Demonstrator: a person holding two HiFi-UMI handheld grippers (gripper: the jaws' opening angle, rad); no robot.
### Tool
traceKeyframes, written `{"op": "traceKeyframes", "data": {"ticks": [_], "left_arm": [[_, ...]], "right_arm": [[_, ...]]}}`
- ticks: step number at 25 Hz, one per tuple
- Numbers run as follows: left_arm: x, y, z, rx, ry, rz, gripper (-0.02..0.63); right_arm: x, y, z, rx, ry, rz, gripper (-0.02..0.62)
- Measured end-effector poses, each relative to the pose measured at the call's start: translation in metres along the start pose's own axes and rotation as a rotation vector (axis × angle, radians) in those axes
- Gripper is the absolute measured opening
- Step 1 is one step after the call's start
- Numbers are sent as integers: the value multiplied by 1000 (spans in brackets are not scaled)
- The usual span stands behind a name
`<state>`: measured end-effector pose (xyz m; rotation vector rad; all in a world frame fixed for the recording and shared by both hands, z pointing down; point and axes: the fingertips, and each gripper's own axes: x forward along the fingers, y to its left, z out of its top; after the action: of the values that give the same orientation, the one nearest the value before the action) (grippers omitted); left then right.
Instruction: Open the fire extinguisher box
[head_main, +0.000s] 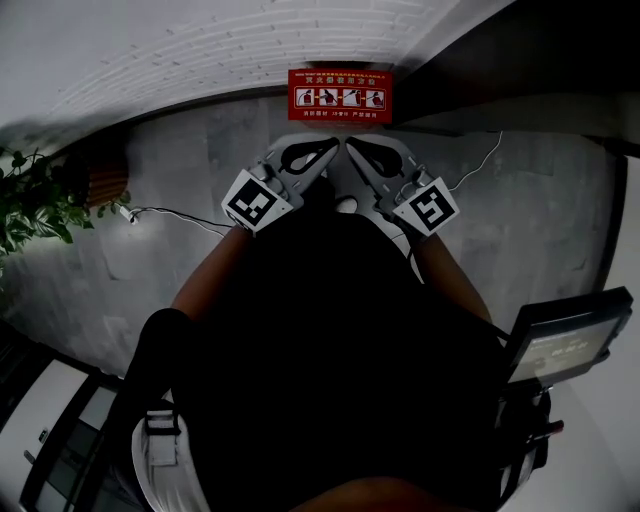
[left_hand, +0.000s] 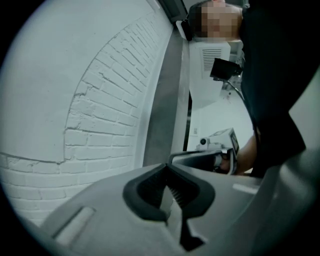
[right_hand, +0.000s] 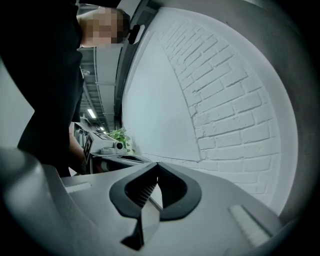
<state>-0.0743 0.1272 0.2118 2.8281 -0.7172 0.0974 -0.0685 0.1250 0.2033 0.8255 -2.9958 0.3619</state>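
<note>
A red fire extinguisher box (head_main: 338, 97) with white pictograms on its lid stands on the grey floor against the white brick wall (head_main: 200, 50). Its lid looks closed. I hold both grippers side by side in front of my chest, well short of the box. The left gripper (head_main: 330, 148) and the right gripper (head_main: 352, 148) point at each other with tips almost touching. Both are shut and hold nothing. In the left gripper view the left gripper (left_hand: 167, 167) faces brick wall, and in the right gripper view the right gripper (right_hand: 157, 165) does too. Neither of those views shows the box.
A green plant (head_main: 30, 200) grows at the left. One white cable (head_main: 170, 213) lies on the floor left of the grippers, and another cable (head_main: 480, 160) to the right. A dark stand with a screen (head_main: 565, 345) is at the lower right.
</note>
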Motion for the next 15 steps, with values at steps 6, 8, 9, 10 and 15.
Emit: {"op": "traceKeyframes", "data": {"ticks": [6,8,9,10,15], "left_arm": [[7,48,-4,-21,-31,-7,2],[10,57,-2,-30,-19,-19,2],[12,61,-1,-36,-14,-25,2],[14,65,-1,-41,-12,-30,2],[24,80,-2,-50,-10,-29,2]], "right_arm": [[35,-29,4,15,31,-22,6],[42,-38,4,16,40,-35,8],[45,-42,4,19,45,-41,8],[46,-46,3,21,50,-48,6],[51,-67,-2,43,68,-70,6]]}}
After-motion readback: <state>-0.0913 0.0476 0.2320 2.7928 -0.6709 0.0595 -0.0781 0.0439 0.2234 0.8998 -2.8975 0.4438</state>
